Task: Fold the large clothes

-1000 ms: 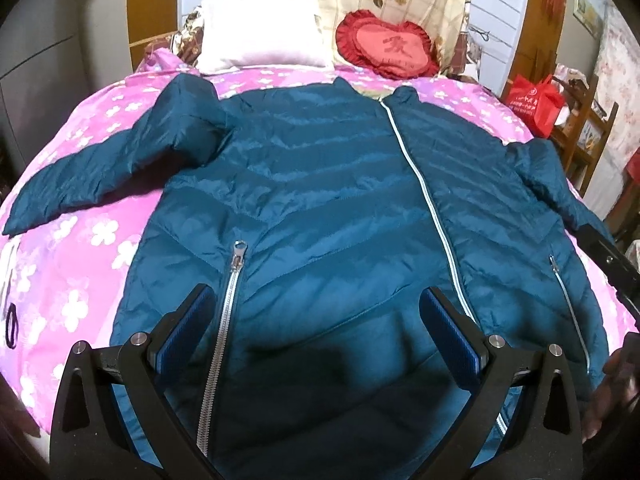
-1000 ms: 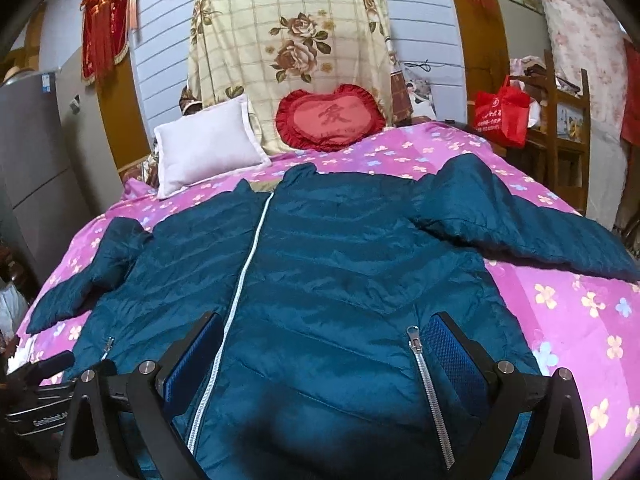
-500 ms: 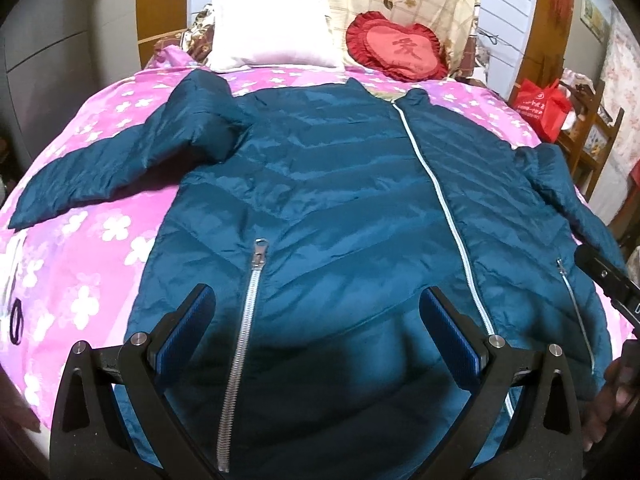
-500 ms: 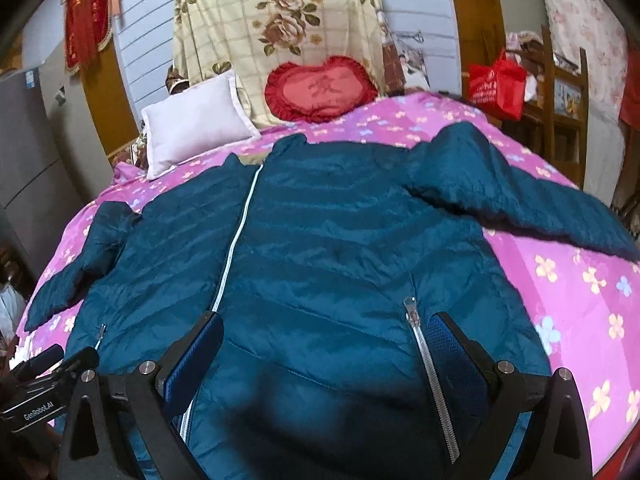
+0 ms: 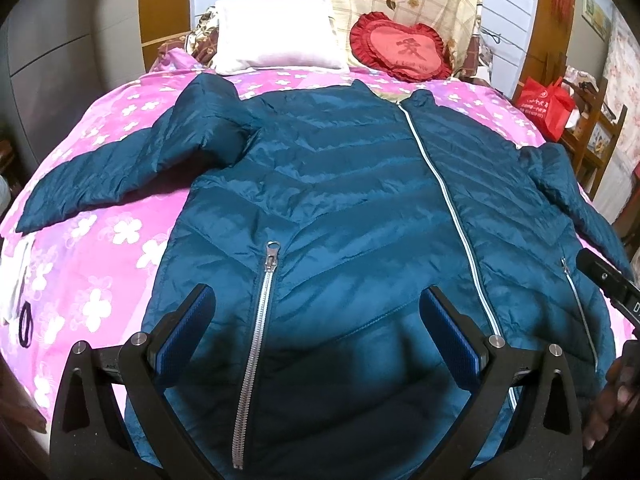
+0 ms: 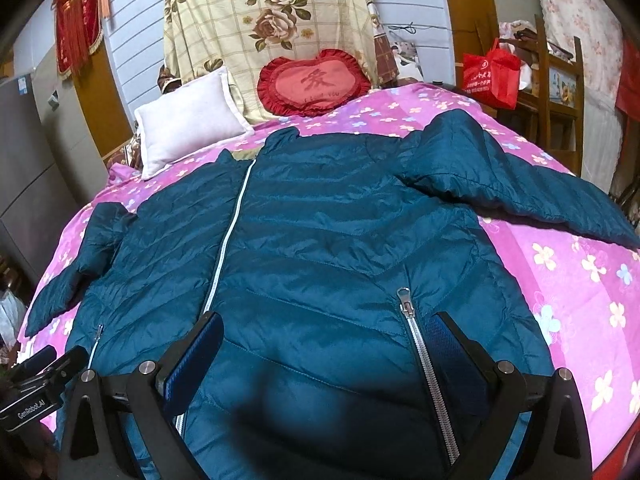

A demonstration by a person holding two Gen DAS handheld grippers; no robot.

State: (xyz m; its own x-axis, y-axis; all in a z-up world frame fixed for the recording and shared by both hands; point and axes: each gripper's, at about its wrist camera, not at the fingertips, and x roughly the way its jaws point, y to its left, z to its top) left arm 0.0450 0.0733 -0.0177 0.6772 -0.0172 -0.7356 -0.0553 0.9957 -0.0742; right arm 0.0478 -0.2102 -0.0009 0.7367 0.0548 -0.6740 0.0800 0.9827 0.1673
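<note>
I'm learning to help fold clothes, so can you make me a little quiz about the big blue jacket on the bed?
1. True or false: the jacket lies spread flat on the pink bedspread with its front zipper closed.
2. Which cushion is heart-shaped? A) the white pillow B) the red cushion C) the red bag
3. Fill in: the left gripper and right gripper are both ____, holding nothing.

Key: 1 true; 2 B; 3 open.
</note>
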